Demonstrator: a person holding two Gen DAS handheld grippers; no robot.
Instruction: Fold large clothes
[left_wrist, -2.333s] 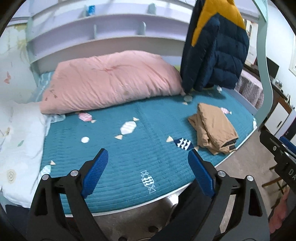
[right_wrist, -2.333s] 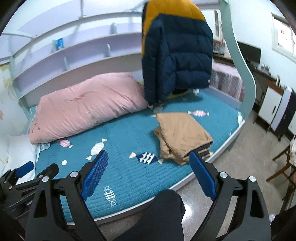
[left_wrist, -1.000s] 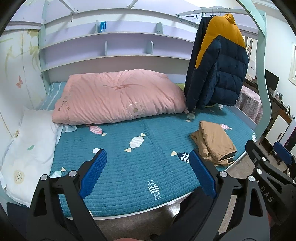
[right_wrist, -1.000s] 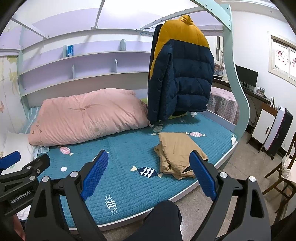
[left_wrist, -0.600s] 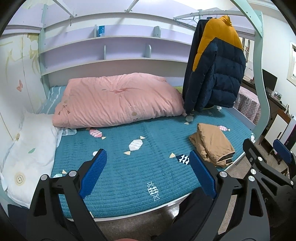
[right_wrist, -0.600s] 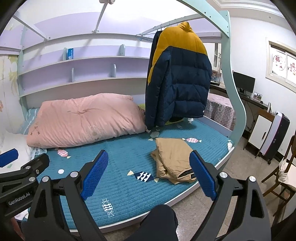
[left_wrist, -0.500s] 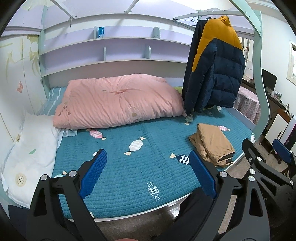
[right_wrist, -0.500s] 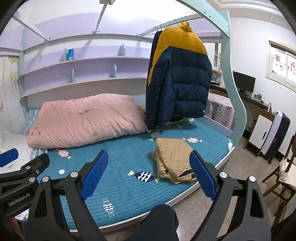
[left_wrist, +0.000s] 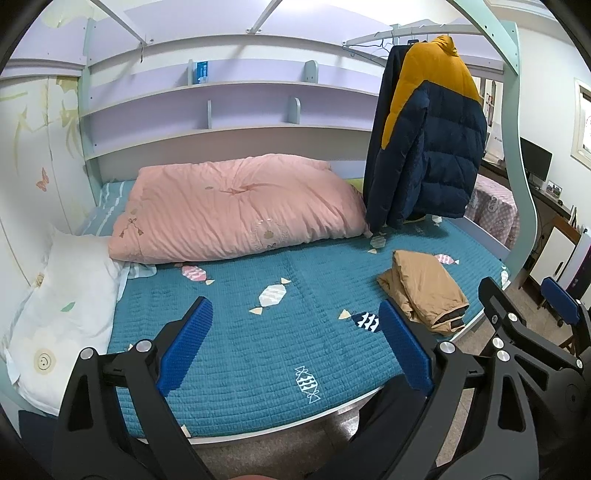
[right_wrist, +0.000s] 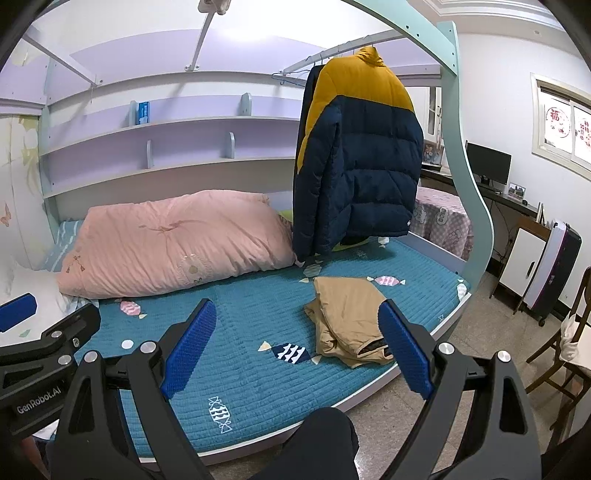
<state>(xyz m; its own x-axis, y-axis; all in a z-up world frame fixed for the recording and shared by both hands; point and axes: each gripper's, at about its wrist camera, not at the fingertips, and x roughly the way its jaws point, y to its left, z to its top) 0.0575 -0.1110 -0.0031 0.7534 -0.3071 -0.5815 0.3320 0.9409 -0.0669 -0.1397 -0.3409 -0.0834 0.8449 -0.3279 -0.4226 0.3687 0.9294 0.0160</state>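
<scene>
Tan garment (left_wrist: 424, 286) lies folded near the teal bed's (left_wrist: 240, 354) right front edge, untouched

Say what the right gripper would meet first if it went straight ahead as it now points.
Probably the teal bed cover: the open right gripper points at bare quilt just left of the folded tan garment. Depth is unclear in this fisheye view, so it could clip the garment instead.

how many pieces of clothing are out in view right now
2 clearly. A navy and yellow puffer jacket hangs from the rail over the bed, and a folded tan garment lies on the teal bedspread near the bed's front edge. More may be hidden.
</scene>
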